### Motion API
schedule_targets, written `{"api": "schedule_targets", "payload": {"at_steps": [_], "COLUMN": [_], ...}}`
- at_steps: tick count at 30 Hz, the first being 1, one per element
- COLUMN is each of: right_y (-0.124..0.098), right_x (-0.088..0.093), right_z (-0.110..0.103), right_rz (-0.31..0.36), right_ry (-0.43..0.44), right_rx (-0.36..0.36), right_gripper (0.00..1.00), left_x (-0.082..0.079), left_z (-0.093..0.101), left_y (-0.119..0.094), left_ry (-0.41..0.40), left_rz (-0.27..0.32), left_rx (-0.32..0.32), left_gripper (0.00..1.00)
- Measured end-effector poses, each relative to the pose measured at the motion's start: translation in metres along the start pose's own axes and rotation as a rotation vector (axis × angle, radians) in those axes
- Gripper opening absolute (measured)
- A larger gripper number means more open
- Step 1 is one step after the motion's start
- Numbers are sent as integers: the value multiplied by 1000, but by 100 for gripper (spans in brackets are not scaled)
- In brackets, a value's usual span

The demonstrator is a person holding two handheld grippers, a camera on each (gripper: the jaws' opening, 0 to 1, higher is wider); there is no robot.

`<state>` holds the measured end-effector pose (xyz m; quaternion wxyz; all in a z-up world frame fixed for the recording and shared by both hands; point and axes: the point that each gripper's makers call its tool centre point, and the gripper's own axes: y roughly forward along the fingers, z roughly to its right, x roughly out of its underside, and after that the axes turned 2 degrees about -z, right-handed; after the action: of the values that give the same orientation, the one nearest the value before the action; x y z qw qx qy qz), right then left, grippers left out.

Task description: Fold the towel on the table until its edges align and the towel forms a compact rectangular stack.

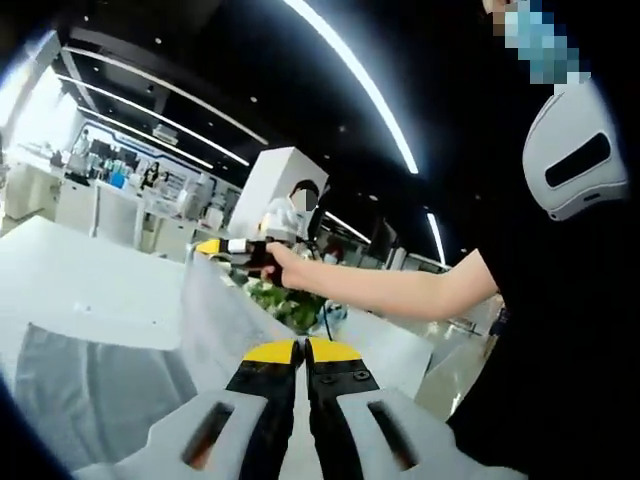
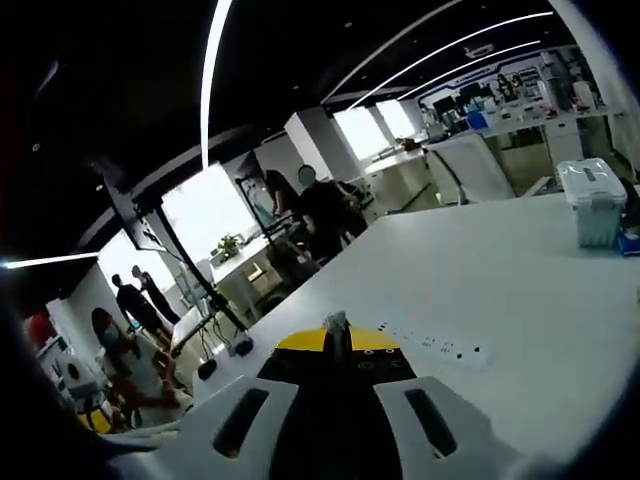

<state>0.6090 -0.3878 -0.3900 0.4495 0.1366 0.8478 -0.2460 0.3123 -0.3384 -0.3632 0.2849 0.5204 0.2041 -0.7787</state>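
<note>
Between the left tongs' (image 1: 302, 350) tips, in the left gripper view, a grey towel (image 1: 215, 320) is pinched: jaws closed, yellow tips together, black shanks running back into white moulded bodies with slots. Towel is thin, soft, matte grey. One edge is lifted into a taut ridge that runs from these tips up to the right tongs (image 1: 225, 247) further out. That pair is gripped in a person's hand (image 1: 285, 268), yellow tip on the cloth edge; whether its jaws are closed can't be read from here. Left of the ridge, more towel lies slack with loose folds on the white table (image 1: 80, 285). Table top is smooth and flat. Bare forearm and black sleeve come in from the right.

Right gripper view: right tongs (image 2: 336, 335) clamped, yellow tips together, small sliver of pale cloth (image 2: 335, 321) sticking up from between them, so it has hold of the towel edge. Same black shanks, white slotted bodies.

Just past those tips, a white power strip (image 2: 435, 345), long and flat, lies on the table (image 2: 500, 270). Further right, a clear plastic box (image 2: 595, 205) with a white lid, near the table's far edge.

Beyond: people standing, desks, dark ceiling with long curved light strips.
</note>
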Motion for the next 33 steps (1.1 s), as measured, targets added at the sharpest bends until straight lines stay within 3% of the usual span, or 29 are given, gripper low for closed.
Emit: {"api": "schedule_targets", "payload": {"at_steps": [15, 23, 33], "right_y": [31, 56, 82], "right_x": [-6, 1, -3], "right_z": [-24, -36, -55], "right_rz": [-7, -27, -32], "right_ry": [30, 57, 46], "right_rx": [-20, -19, -26], "right_gripper": [2, 2, 2], "left_x": [-14, -17, -20], "left_z": [-22, -36, -63], "left_y": [-33, -51, -80], "left_ry": [-6, -3, -41], "left_rz": [57, 71, 108], "left_rx": [-41, -75, -101], "left_gripper": [3, 3, 3]}}
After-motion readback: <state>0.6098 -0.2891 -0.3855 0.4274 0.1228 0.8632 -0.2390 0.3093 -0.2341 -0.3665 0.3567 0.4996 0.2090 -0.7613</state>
